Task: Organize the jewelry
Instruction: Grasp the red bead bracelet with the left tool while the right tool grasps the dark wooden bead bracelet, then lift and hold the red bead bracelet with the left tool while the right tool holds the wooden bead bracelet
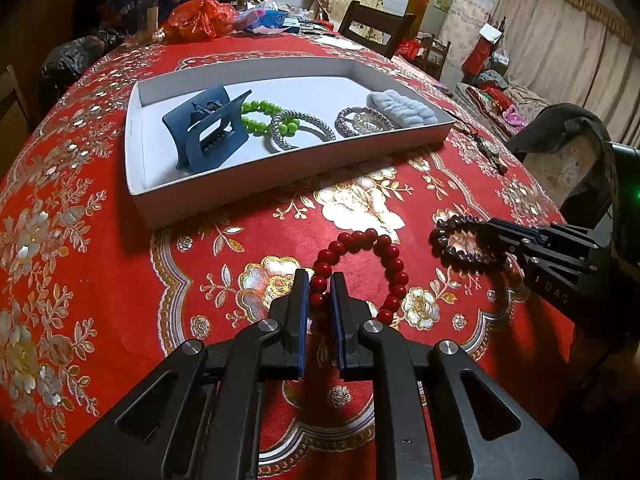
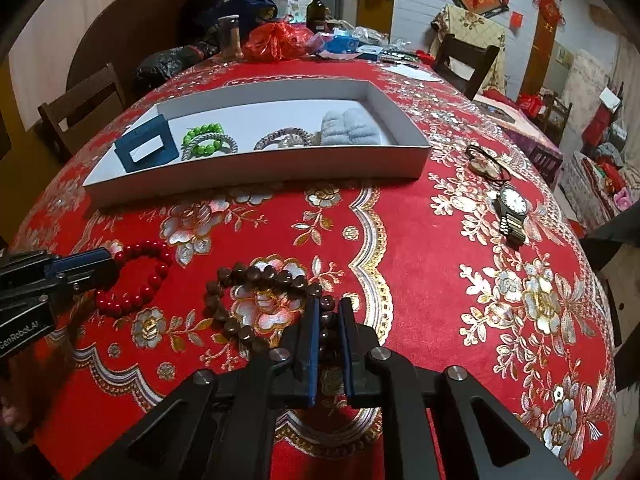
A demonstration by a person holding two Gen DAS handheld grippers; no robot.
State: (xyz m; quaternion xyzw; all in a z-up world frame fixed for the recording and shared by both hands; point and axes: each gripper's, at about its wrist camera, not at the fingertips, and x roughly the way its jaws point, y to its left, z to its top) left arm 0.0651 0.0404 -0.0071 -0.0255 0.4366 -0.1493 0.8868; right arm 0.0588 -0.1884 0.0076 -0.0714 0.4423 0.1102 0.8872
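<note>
Meanwhile, a red bead bracelet (image 1: 362, 268) is pinched by the left gripper (image 1: 320, 280), and a brown bead bracelet (image 2: 256, 300) is pinched by the right gripper (image 2: 329, 308). Both bracelets are laid on the red tablecloth (image 2: 420, 280), in front of the white tray (image 1: 280, 176).

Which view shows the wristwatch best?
The right wrist view: the wristwatch lies in the open on the red tablecloth, its white dial facing the camera. In the left wrist view the same wristwatch is small, dark and edge-on, its dial unreadable.
</note>
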